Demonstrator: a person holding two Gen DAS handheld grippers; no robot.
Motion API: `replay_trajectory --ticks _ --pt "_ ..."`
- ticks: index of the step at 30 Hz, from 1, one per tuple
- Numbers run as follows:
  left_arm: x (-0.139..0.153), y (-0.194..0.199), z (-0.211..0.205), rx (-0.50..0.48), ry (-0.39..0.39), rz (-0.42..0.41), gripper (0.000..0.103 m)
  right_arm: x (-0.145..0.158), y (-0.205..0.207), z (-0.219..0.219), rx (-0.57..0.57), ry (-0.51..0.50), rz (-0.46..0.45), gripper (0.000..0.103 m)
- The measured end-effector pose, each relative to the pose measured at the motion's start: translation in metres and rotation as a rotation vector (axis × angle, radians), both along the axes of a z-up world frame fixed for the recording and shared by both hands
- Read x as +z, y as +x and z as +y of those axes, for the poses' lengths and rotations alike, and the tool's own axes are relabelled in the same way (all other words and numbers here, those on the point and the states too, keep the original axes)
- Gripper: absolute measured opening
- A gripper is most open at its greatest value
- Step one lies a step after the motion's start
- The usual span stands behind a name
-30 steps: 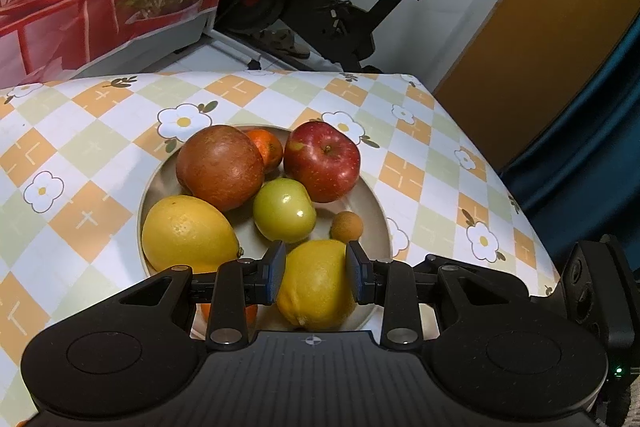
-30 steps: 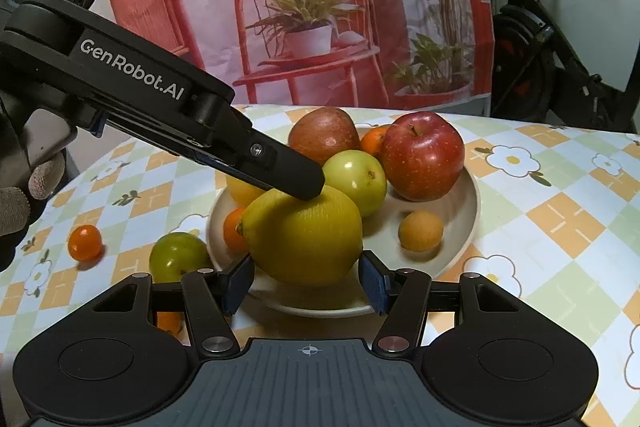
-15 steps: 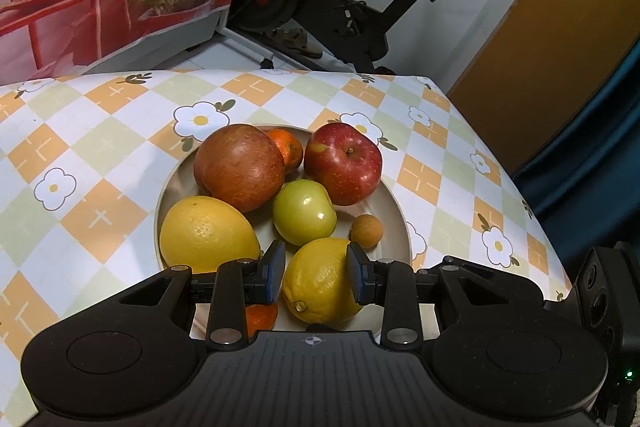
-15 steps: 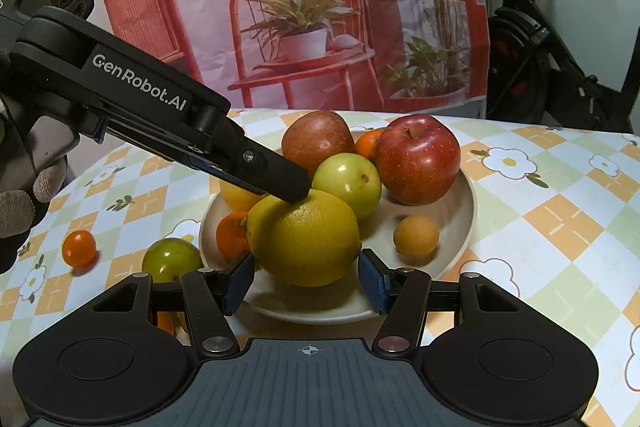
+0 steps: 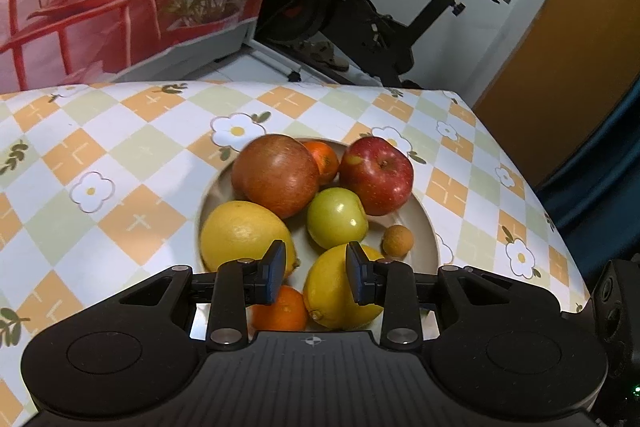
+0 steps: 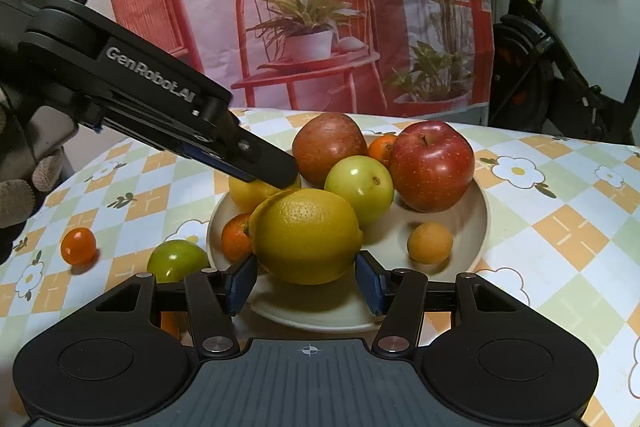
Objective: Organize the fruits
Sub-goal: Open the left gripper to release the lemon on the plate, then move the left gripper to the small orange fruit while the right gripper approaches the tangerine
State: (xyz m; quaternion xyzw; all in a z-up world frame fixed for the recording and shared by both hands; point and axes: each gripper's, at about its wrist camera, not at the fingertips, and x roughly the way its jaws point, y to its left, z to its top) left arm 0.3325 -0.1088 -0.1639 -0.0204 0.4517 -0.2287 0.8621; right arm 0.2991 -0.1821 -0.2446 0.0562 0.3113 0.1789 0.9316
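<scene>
- The right gripper (image 6: 306, 279), jaws closing, brackets a large yellow textured lemon (image 6: 306, 237) at the near edge of a shallow beige plate (image 6: 478, 227); pads sit just beside it, contact unclear.
- The left gripper (image 5: 316, 277) hovers over the same lemon (image 5: 340, 291), jaws narrowly parted and pinching nothing, its fingertip (image 6: 276, 169) just above the fruit.
- A second ago that gripper straddled the lemon; now the fruit lies lower right of it.
- A small green fruit (image 6: 178, 259) and an orange kumquat (image 6: 78, 246) lie on the checked tablecloth (image 6: 560, 227).
</scene>
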Motion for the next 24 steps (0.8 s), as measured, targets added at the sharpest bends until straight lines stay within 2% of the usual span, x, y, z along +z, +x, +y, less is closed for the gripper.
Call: replay_trajectory --ticks 11,19,24 --pt "0.028 -0.032 0.053 0.088 -0.005 -0.098 0.035 0.007 -0.030 -0.007 -0.037 0.038 -0.053 0.051" --pt "0.041 -0.064 0.108 0.212 0.024 -0.161 0.035 0.011 -0.053 0.003 -0.022 0.039 -0.062 0.051" --pt "0.045 -0.081 0.130 0.256 0.056 -0.202 0.035 0.012 -0.061 0.016 0.007 0.035 -0.049 0.051"
